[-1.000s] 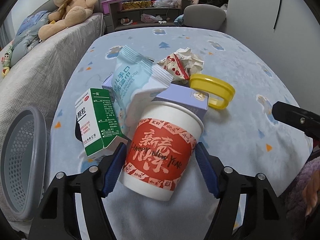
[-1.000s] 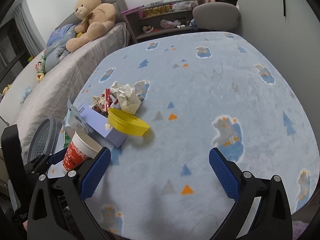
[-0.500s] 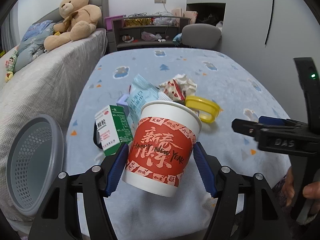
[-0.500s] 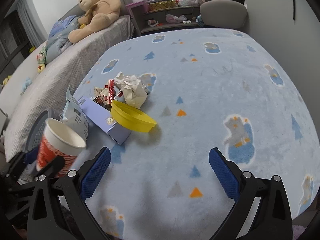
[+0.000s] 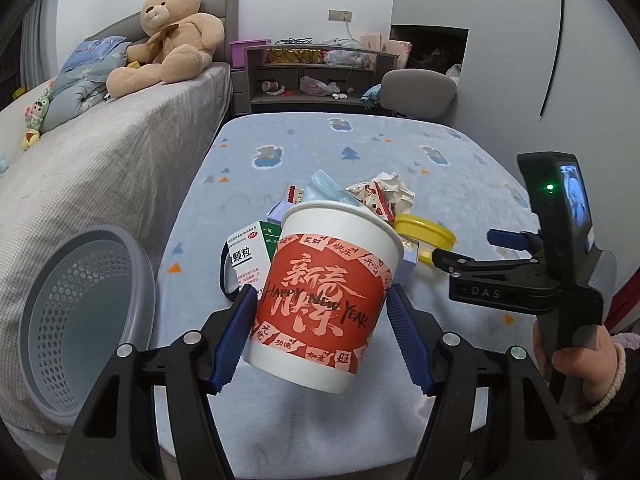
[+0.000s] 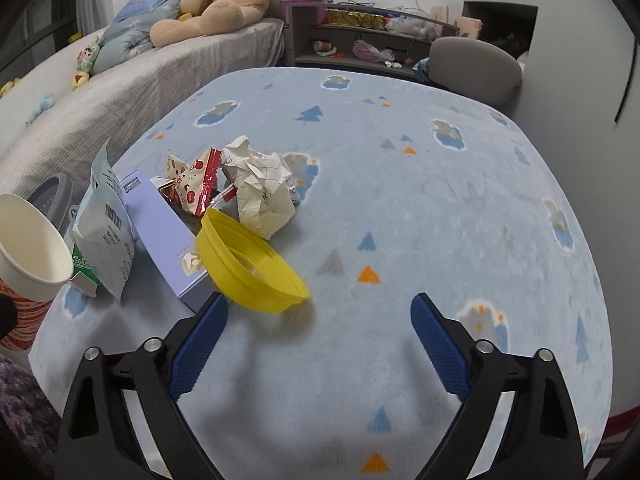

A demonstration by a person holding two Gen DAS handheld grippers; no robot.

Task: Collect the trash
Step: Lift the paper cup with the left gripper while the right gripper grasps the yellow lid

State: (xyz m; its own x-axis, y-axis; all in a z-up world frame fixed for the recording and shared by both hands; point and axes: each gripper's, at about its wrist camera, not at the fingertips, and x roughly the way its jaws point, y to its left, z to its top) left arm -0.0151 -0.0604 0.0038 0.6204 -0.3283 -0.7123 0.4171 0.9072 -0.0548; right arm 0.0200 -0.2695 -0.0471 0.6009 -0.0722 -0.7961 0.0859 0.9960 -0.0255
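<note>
- We see the paper cup (image 5: 326, 300), white with a red printed band, clamped between the blue pads of the left gripper (image 5: 320, 334), tilted and lifted clear of the blue blanket (image 6: 440, 208).
- Just behind the paper cup lies the rest of the trash: a green-and-white medicine box (image 5: 250, 254), a pale blue snack bag (image 6: 106, 220), a lavender box (image 6: 168, 236), a red-and-white wrapper (image 6: 194, 184), a crumpled paper ball (image 6: 260, 190) and a yellow bowl (image 6: 250, 268).
- The yellow bowl sits to the right of the paper cup, tipped against the lavender box.
- The grey perforated basket (image 5: 86, 320) stands to the left of the paper cup, beside the bed (image 5: 100, 168).
- The right gripper (image 6: 318, 334), to the right of the paper cup, has its jaws wide but closing, with nothing between them; its left pad is just beside the yellow bowl.
- A hand (image 5: 576, 364) holds its handle.
</note>
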